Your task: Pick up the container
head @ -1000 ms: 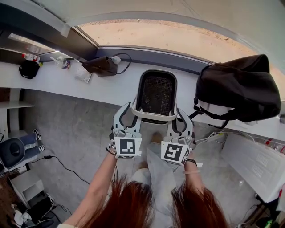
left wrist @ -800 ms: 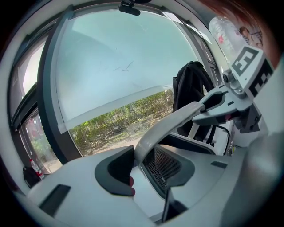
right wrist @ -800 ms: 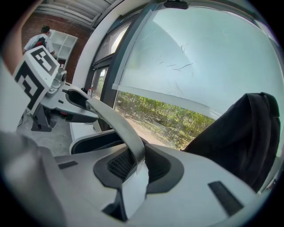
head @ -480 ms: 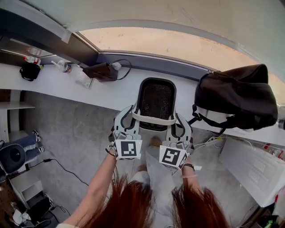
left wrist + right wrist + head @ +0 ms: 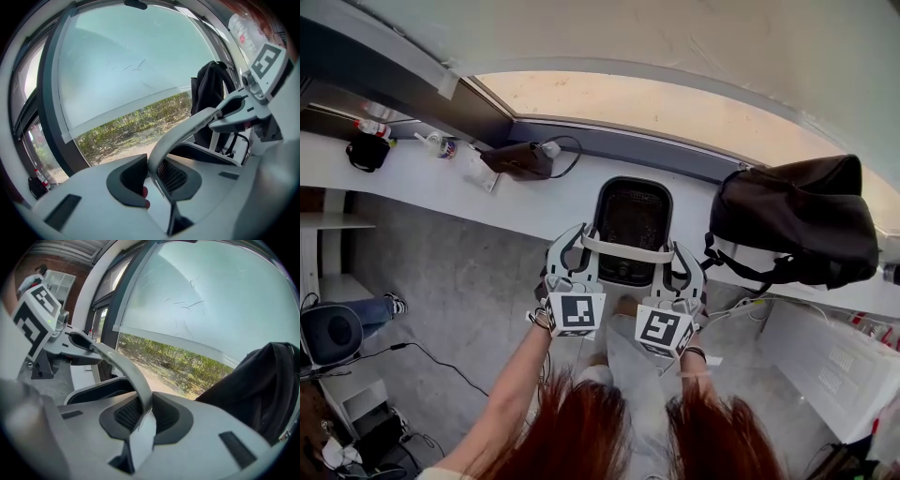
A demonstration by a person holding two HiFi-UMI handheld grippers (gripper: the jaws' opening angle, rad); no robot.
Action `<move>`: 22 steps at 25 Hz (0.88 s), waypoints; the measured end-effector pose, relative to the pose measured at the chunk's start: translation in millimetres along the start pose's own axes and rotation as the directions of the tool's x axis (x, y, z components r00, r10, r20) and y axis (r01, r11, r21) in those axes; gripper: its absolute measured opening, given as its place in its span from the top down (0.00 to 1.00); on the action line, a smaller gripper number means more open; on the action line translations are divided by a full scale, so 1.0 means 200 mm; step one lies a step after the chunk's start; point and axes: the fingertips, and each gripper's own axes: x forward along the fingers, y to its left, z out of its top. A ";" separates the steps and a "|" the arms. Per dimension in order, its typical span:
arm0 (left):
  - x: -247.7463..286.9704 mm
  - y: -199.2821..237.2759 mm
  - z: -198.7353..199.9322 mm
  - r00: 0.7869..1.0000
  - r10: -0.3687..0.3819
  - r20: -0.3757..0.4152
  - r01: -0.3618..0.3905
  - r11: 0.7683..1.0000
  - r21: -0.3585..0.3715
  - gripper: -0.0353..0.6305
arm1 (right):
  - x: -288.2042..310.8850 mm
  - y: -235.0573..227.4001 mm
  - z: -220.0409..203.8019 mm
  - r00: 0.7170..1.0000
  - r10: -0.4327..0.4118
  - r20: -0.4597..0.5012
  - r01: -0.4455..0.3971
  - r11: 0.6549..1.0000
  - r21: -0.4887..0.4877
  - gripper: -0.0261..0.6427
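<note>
Holding one container [image 5: 630, 217]: left gripper [image 5: 585, 242], right gripper [image 5: 673, 255] (two).

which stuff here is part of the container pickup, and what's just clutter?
In the job:
- black container
- its white handle
- left tongs and right tongs, jaws just closing, handle between them

Lying about, on the white counter:
- black backpack
- brown pouch with cable
- bottles
- small black bag
</note>
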 end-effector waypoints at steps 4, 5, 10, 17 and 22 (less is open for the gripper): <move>0.02 0.02 0.02 1.000 -0.005 -0.007 0.005 1.000 -0.021 0.83 | 0.02 -0.02 0.02 1.000 -0.006 -0.006 0.006 1.000 0.005 0.86; 0.02 0.03 0.02 1.000 -0.005 -0.008 0.005 1.000 -0.026 0.83 | 0.02 -0.02 0.03 1.000 -0.006 -0.007 0.006 1.000 0.007 0.86; -0.03 0.04 0.07 1.000 -0.009 -0.005 0.009 0.999 -0.034 0.83 | -0.04 -0.01 0.11 1.000 -0.003 -0.010 0.003 0.999 0.033 0.86; -0.17 0.06 0.19 1.000 -0.004 0.020 0.006 0.998 -0.068 0.83 | -0.19 -0.04 0.19 0.998 -0.049 0.029 0.048 0.998 0.041 0.86; -0.29 0.07 0.27 0.999 -0.018 0.044 0.021 0.998 -0.060 0.83 | -0.33 -0.05 0.24 0.997 -0.062 0.035 0.061 0.998 0.029 0.86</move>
